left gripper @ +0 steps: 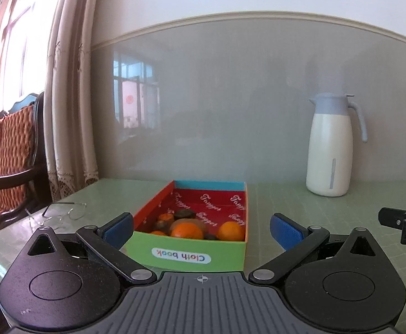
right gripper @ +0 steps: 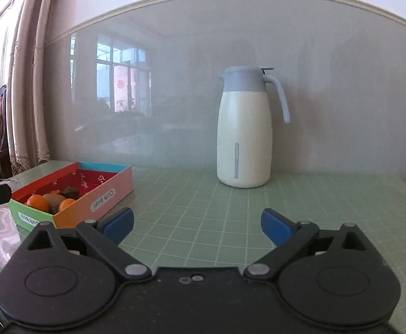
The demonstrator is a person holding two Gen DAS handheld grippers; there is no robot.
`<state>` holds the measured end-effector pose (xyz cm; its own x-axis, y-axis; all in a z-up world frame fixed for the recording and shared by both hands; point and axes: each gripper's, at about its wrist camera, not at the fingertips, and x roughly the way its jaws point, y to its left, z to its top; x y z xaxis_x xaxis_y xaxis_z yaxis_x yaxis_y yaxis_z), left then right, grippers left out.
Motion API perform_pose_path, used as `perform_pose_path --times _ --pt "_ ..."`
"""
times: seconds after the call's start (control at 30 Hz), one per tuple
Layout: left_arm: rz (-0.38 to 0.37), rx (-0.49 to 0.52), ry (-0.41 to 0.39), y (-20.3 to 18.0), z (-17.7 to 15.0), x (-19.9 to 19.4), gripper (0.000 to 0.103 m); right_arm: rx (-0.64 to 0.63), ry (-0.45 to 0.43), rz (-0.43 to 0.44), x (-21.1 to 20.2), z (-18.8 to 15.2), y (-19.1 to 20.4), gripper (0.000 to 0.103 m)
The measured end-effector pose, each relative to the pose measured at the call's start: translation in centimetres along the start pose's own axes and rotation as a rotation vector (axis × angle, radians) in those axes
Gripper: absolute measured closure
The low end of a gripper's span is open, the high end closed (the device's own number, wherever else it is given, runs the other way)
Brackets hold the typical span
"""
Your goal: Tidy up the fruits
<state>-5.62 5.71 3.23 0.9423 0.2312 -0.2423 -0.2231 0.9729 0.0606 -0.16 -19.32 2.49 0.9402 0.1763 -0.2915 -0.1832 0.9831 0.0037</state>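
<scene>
A colourful cardboard box (left gripper: 186, 256) with a red lining stands on the green table, straight ahead of my left gripper (left gripper: 201, 228). It holds several fruits: oranges (left gripper: 186, 230), a brown kiwi (left gripper: 200, 222) and dark fruits (left gripper: 183, 213). My left gripper is open and empty, its blue pads on either side of the box's near end. My right gripper (right gripper: 197, 222) is open and empty over the bare mat, to the right of the box (right gripper: 97, 199). The oranges (right gripper: 37, 203) show there too.
A white and blue thermos jug (right gripper: 243, 130) stands at the back by the wall. Wire-framed glasses (left gripper: 63, 211) lie left of the box near the table's left edge. A chair (left gripper: 5, 150) and curtains (left gripper: 69, 83) stand at the left. The right gripper's body (left gripper: 403, 222) shows at the right.
</scene>
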Motion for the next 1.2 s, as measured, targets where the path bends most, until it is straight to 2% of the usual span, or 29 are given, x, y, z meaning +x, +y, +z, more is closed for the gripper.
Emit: perform_pose_path --times 0.27,0.53,1.2 --pt "0.015 -0.09 0.048 1.7 -0.1 1.0 0.0 0.026 0.029 -0.015 0.9 -0.5 -0.2 0.005" --pt "0.009 -0.041 0.035 0.7 -0.2 0.9 0.0 0.037 0.036 -0.017 1.2 -0.7 0.0 0.005" --pt "0.004 -0.034 0.033 0.6 -0.1 0.7 0.0 0.041 0.039 -0.019 1.0 -0.6 -0.2 0.005"
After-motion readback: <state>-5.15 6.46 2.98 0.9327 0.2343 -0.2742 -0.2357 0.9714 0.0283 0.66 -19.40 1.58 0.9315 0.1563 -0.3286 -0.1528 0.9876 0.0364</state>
